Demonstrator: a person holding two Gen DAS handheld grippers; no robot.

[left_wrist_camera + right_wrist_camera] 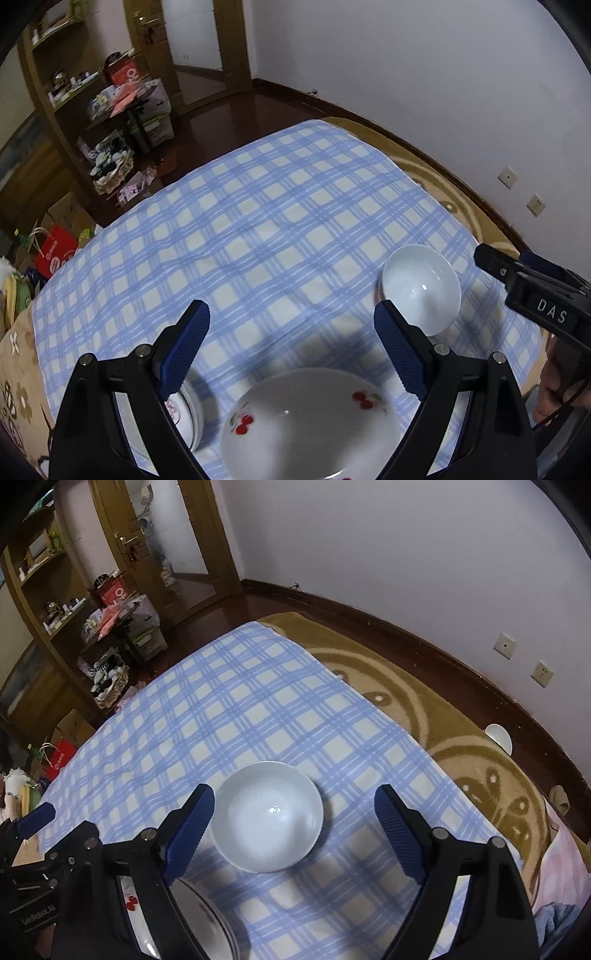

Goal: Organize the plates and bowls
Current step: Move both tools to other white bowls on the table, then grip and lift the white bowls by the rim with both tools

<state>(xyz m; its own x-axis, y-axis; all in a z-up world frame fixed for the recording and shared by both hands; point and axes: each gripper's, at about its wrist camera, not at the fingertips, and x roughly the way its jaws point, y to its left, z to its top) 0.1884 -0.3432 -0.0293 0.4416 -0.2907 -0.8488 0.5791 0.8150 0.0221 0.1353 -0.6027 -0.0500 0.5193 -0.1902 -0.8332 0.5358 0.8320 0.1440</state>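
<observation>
The right gripper point(294, 830) hangs over the plain white ceramic bowl point(266, 816), blue ribbed jaws spread wide with nothing between them, the bowl sitting on the blue-and-white checked cloth point(229, 716) just ahead of the tips and closer to the left finger than the right. The left gripper point(291, 347) is spread just as wide and just as empty, poised above the white round plate with red cherry prints point(310, 424), which lies at the near edge of the cloth. Beside that plate, tucked under the left finger, sits a small white bowl with a pink pattern point(184, 413), only partly visible. Here's the worry: the white bowl is smooth, glazed and round, so a pinch on its rim could let it skid or tip, and the soft cloth over bedding gives no firm base. With the bowl off-centre, the left finger could strike its wall first and shove it sideways. The two grippers work close together, so a sideways reach risks a knock between them. Around the edges, a brown patterned blanket point(461, 738) shows beyond the cloth, another white dish point(499, 734) rests far off by the wall, and wooden shelves point(55, 92) stand well clear.
</observation>
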